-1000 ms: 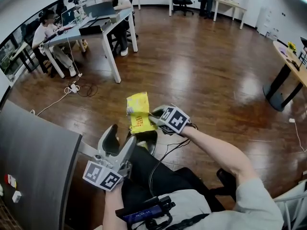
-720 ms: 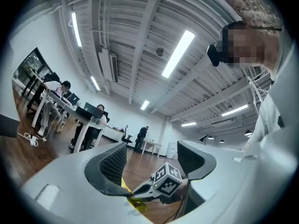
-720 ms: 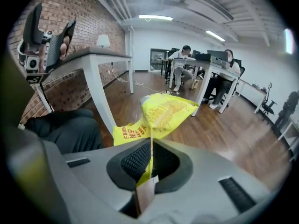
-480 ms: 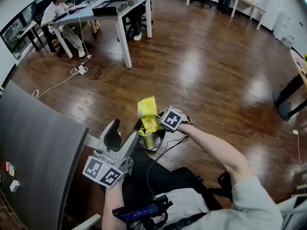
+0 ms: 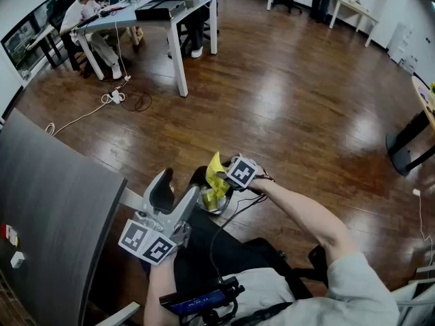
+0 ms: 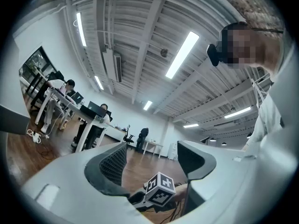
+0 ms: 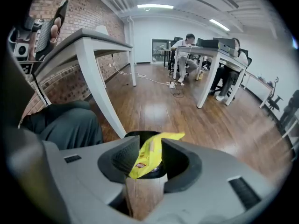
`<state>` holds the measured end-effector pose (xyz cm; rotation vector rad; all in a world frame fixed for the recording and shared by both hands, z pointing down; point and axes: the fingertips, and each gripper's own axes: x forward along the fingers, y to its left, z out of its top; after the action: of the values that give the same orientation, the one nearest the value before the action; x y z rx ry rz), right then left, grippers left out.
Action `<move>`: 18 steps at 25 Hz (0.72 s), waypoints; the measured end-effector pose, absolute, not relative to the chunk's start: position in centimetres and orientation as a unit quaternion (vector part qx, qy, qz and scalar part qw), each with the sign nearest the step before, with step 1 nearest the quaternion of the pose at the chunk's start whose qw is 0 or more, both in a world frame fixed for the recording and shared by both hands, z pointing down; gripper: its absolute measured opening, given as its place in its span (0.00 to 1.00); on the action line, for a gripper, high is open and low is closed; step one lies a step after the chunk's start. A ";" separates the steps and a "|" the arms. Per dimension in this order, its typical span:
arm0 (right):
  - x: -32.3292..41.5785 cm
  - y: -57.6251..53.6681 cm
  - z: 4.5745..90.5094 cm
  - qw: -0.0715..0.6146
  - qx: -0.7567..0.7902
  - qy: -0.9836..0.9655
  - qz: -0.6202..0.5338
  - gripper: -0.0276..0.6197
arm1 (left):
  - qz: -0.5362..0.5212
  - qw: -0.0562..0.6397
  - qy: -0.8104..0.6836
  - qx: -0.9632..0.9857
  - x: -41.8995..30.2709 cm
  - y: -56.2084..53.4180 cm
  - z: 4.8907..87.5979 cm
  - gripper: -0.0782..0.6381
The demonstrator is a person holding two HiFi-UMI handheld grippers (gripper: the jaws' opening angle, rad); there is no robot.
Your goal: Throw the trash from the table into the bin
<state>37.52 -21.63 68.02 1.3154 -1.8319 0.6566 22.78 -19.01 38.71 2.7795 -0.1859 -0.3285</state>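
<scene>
Hanging nose-down over the bin [image 5: 202, 176], my right gripper [image 7: 150, 160] had just been opening its jaws. The yellow wrapper [image 7: 148, 157] stood loose between them, its long axis aimed into the bin's mouth directly below. My left gripper [image 5: 175, 190] hung beside it, spread and empty.

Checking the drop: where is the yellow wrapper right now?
The yellow wrapper sits centre of the head view, between the right tongs, whose jaws have just been opening, over the black bin beside the person's legs.

The yellow wrapper [image 7: 149, 155] bears print too blurred to read.
</scene>
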 end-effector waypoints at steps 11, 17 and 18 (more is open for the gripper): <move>33.8 -24.2 50.3 0.235 0.540 -0.802 0.099 0.21 | -0.119 0.164 -0.052 0.978 23.4 -18.5 37.9 0.57; 31.5 -22.5 40.8 0.139 0.537 -0.831 0.026 0.20 | -0.126 0.155 -0.043 0.979 23.6 -17.6 36.8 0.57; 31.4 -22.1 40.2 0.136 0.538 -0.832 0.023 0.20 | -0.127 0.153 -0.041 0.979 23.7 -17.3 36.7 0.57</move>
<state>31.37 -22.13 40.25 1.5572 -2.4091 0.0656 23.67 -17.30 36.65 2.8078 -0.1178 -0.3634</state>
